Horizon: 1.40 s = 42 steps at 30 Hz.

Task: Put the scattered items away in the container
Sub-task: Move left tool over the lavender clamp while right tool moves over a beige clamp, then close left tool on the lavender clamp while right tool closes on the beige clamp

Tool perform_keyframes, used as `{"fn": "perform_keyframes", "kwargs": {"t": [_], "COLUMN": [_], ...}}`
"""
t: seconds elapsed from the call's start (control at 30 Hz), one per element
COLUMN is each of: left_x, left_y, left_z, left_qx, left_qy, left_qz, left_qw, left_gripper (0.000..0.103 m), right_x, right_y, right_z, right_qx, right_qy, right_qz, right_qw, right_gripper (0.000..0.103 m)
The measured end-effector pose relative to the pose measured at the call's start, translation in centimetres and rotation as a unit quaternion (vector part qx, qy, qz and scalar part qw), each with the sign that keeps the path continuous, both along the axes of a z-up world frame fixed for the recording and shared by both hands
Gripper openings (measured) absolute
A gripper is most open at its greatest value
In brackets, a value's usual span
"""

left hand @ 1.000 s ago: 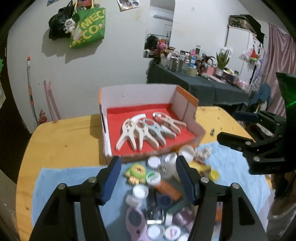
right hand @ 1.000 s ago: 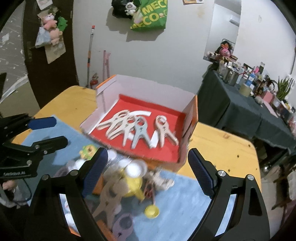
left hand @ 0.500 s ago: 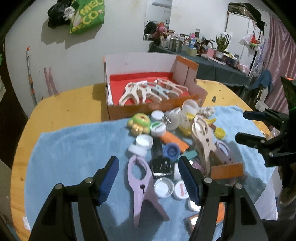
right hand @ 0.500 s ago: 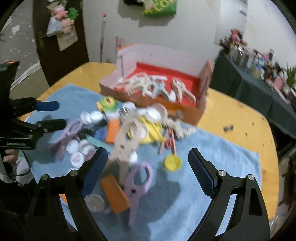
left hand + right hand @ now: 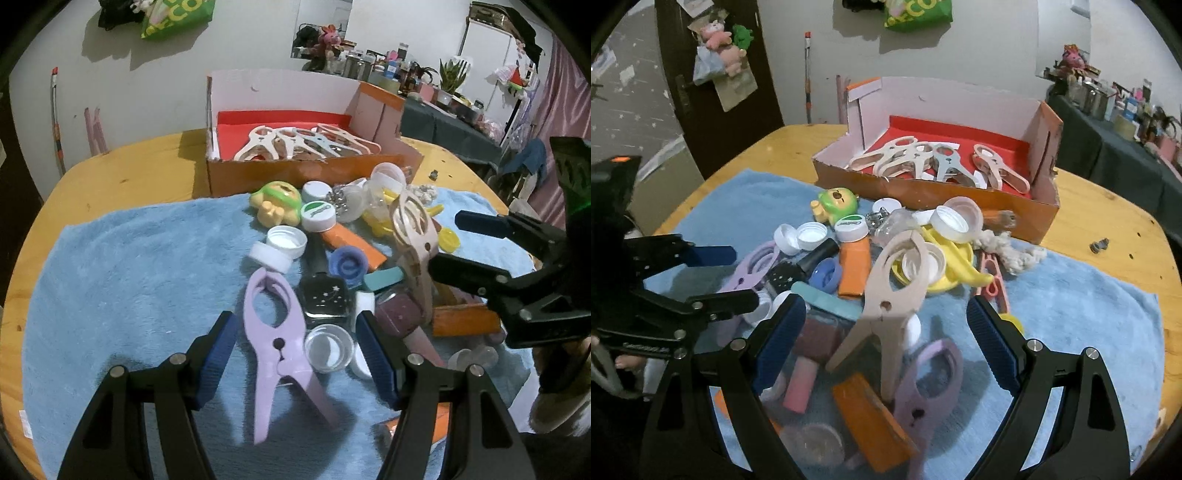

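Note:
A pile of clips, bottle caps and small toys lies on a blue towel (image 5: 129,266). Behind it stands an orange cardboard box (image 5: 295,173) with a red floor, holding several pale clips (image 5: 295,142). My left gripper (image 5: 295,354) is open just above a lilac clip (image 5: 275,332) that lies between its fingers, untouched. My right gripper (image 5: 886,336) is open wide, straddling a beige clip (image 5: 894,291) that leans up out of the pile; a second lilac clip (image 5: 931,376) lies under it. Each gripper shows in the other's view.
A green-and-yellow toy (image 5: 277,203), white caps (image 5: 280,243), an orange block (image 5: 871,421) and a yellow dish (image 5: 945,262) crowd the pile. The round wooden table (image 5: 122,177) has bare rim at left. A dark cluttered side table (image 5: 443,122) stands behind.
Both grippers have come down and tilted towards the pile; the box has slid up and back in view. The lilac clip now lies between the left fingers, the beige clip between the right.

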<state>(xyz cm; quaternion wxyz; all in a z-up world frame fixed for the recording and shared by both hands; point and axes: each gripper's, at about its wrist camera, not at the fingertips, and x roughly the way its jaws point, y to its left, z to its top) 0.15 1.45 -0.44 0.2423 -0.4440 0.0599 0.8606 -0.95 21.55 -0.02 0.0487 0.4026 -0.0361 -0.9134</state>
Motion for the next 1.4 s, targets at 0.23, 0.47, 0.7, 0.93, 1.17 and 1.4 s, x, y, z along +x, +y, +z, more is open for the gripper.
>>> {"fn": "perform_keyframes", "kwargs": {"t": [0.23, 0.47, 0.7, 0.93, 1.17, 1.4], "left_x": [-0.6, -0.7, -0.9, -0.8, -0.7, -0.7], "left_y": [-0.4, -0.5, -0.5, -0.7, -0.7, -0.9], "left_z": [-0.9, -1.7, -2.0, -2.1, -2.0, -2.1], "left_qx": [0.003, -0.001, -0.003, -0.005, -0.009, -0.010], "left_qy": [-0.021, -0.029, -0.033, -0.032, -0.030, -0.028], "left_qz": [-0.007, -0.017, -0.021, -0.024, -0.023, -0.023], "left_qw": [0.9998, 0.9994, 0.9992, 0.9992, 0.9993, 0.9993], "left_gripper": [0.068, 0.064, 0.063, 0.060, 0.053, 0.050], "right_x": [-0.3, -0.1, -0.1, -0.4, -0.7, -0.7], "right_y": [-0.4, -0.7, -0.4, 0.4, 0.0, -0.6], "right_z": [-0.9, -1.4, -1.4, -1.7, -2.2, -2.4], "right_qx": [0.020, 0.027, 0.023, 0.023, 0.041, 0.048], "right_qy": [-0.003, -0.009, -0.006, -0.009, -0.016, -0.020], "right_qz": [-0.025, -0.034, -0.045, -0.063, -0.065, -0.060], "right_qw": [0.999, 0.999, 0.999, 0.998, 0.997, 0.997], "right_gripper": [0.089, 0.089, 0.089, 0.089, 0.087, 0.068]}}
